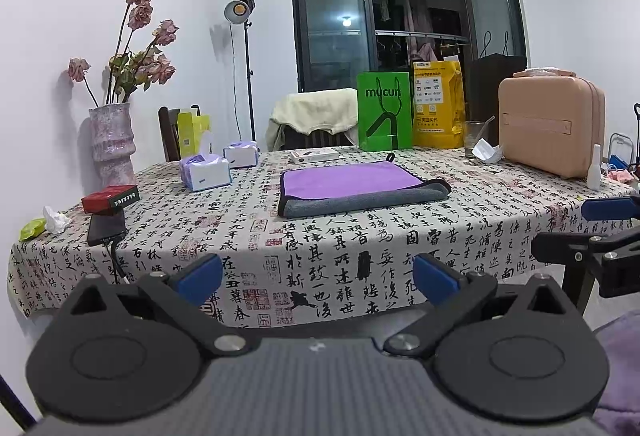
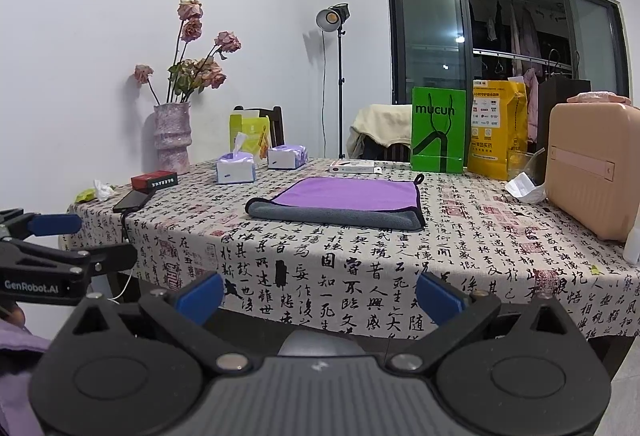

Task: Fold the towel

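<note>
A towel, purple on top with a grey underside and a black hem, lies folded flat in the middle of the table; it also shows in the right wrist view. Its grey folded edge faces me. My left gripper is open and empty, held in front of the table's near edge, well short of the towel. My right gripper is open and empty too, also off the table's front edge. Each gripper shows in the other's view, the right one and the left one.
The table has a calligraphy-print cloth. On it stand a vase of dried roses, two tissue packs, a red box, a phone on a cable, green and yellow bags, a glass and a pink case.
</note>
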Tool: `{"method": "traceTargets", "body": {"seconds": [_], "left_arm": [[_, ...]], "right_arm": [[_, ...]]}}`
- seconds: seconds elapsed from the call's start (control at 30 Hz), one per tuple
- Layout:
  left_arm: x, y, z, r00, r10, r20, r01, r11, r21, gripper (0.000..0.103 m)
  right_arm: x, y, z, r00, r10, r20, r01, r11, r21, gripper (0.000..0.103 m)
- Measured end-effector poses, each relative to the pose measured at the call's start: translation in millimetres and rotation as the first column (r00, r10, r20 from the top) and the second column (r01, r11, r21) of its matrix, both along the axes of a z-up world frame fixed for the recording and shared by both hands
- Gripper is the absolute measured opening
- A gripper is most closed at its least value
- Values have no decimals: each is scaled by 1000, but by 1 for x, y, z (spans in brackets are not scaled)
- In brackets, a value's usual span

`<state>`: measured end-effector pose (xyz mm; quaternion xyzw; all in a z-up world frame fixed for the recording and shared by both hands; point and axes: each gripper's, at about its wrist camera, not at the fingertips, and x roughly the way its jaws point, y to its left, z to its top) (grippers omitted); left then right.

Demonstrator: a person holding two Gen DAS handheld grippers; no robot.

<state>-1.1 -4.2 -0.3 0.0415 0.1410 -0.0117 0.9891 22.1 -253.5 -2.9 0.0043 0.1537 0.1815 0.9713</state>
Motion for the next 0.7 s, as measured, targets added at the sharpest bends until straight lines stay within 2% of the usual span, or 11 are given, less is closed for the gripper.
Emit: {"method": "traceTargets", "body": {"seconds": [0.7], "left_arm": [[0,0,0,1000,0,-1,0,1000,0,103]], "right_arm": [[-2,2,0,1000,5,11,-5,1000,-1,103]]}}
